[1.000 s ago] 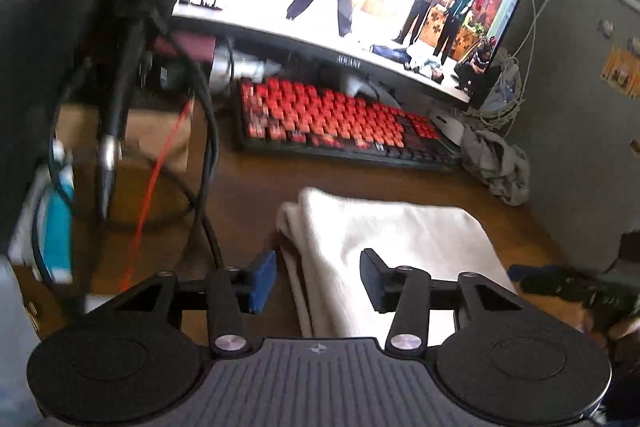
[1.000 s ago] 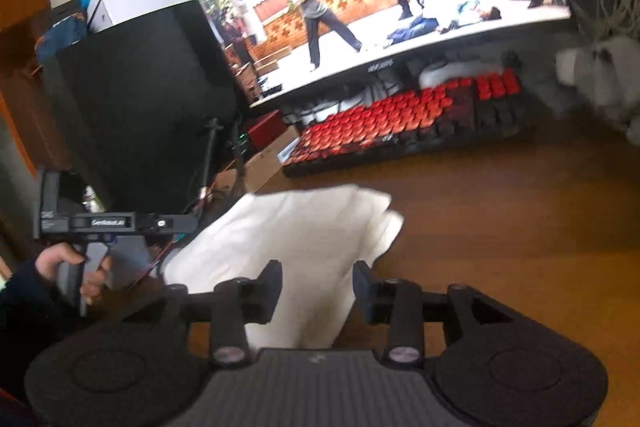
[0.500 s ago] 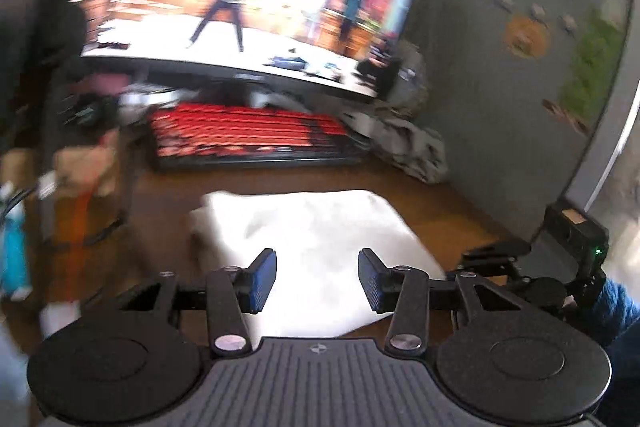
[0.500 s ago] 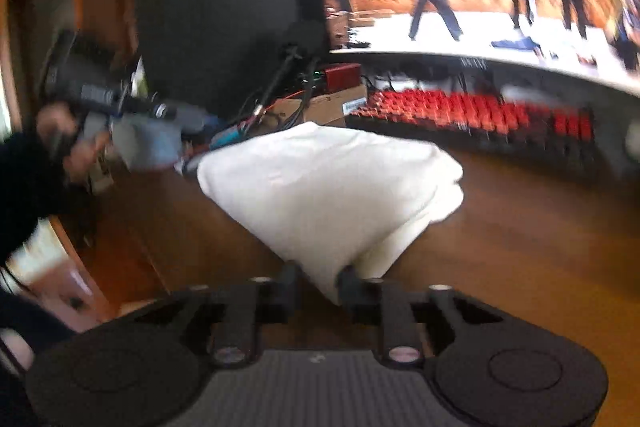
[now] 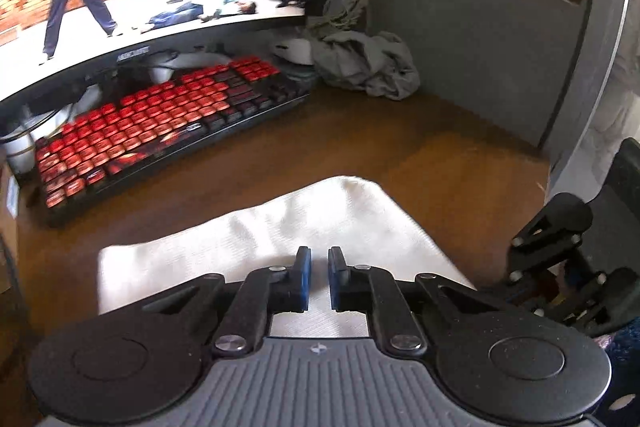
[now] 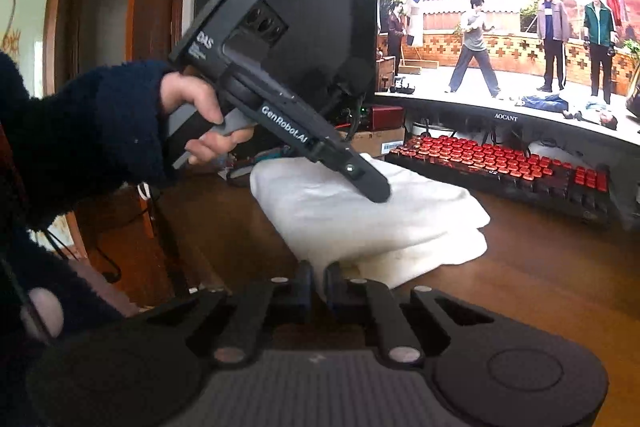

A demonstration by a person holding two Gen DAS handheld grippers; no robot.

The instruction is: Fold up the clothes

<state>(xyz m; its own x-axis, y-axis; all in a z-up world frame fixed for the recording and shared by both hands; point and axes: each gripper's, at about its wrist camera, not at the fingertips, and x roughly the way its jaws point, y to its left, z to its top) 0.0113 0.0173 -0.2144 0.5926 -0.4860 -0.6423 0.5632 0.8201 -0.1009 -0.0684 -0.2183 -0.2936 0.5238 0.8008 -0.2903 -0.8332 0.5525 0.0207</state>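
right now i'm looking at the white cloth (image 6: 360,215) lying folded into a thick, soft-edged rectangle on the brown wooden desk (image 5: 400,143), in front of the red-keyed keyboard (image 5: 160,123) and the curved monitor (image 6: 512,39); its layers are showing as two stacked lips at the near corner, and the weave is looking finely ribbed. my left gripper (image 5: 319,279) is tilting down over the cloth's top, its blue-padded fingers (image 5: 304,277) drawn close with only a narrow gap, and i cannot tell whether any fabric is caught there. in the right wrist view a hand (image 6: 200,119) in a dark fuzzy sleeve (image 6: 88,131) is gripping that tool's grey handle, the black body angling down until its tip is meeting the cloth. my right gripper (image 6: 318,291) is sitting low at the cloth's near corner, its fingers nearly together and pinching the white edge between them. a crumpled grey garment (image 5: 360,63) is slumping against the dark wall, well apart.
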